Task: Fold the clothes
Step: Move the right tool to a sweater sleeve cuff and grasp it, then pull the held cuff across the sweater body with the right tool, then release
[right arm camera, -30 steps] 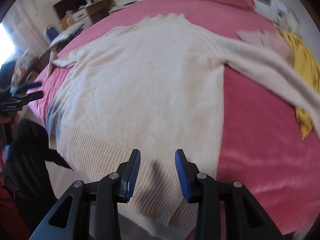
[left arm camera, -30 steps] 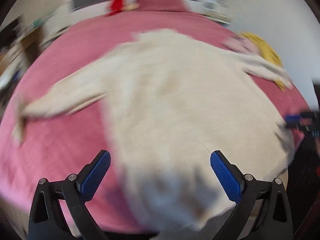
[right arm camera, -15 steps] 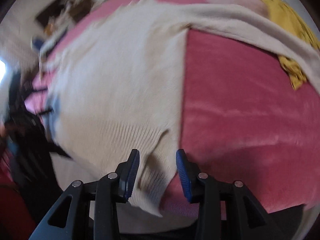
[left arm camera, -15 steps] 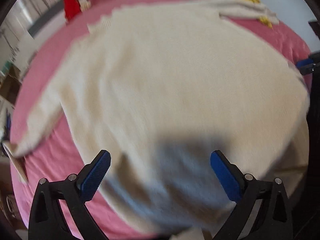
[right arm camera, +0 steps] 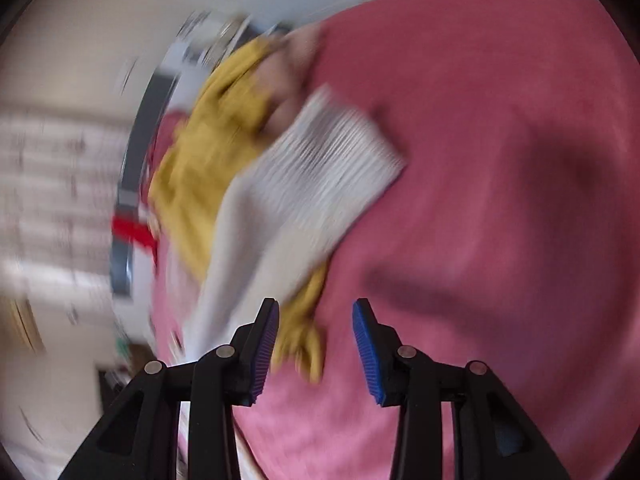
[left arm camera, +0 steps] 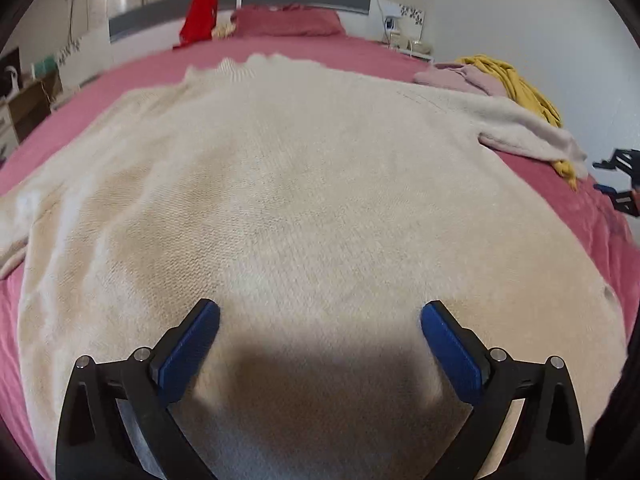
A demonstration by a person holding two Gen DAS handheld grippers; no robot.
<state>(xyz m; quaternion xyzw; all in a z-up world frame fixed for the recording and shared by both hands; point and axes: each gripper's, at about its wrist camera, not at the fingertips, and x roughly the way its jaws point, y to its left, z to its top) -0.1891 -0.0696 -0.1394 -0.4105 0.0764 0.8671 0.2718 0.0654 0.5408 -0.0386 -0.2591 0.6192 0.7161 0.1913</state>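
Note:
A cream knitted sweater (left arm camera: 304, 200) lies spread flat on the pink bed (left arm camera: 360, 56), collar at the far end, both sleeves stretched out. My left gripper (left arm camera: 320, 336) hangs open above the sweater's lower body, nothing between its blue pads. The right gripper (left arm camera: 620, 184) shows at the right edge of the left wrist view. In the blurred, rolled right wrist view, my right gripper (right arm camera: 314, 340) is open above the pink cover, close to the sweater's ribbed sleeve cuff (right arm camera: 332, 160), which rests on a yellow garment (right arm camera: 208, 152).
A yellow garment (left arm camera: 516, 84) and a pale pink one (left arm camera: 460, 76) lie at the bed's right side. Red cloth (left arm camera: 200, 14) hangs on the grey headboard beside a pink pillow (left arm camera: 288, 22). A nightstand (left arm camera: 404, 42) stands at the back right, drawers (left arm camera: 24, 108) at the left.
The left gripper swung from the sweater's left side to its middle. The right gripper left the sweater's hem, moved right and rolled toward the right sleeve cuff; it has opened a little wider.

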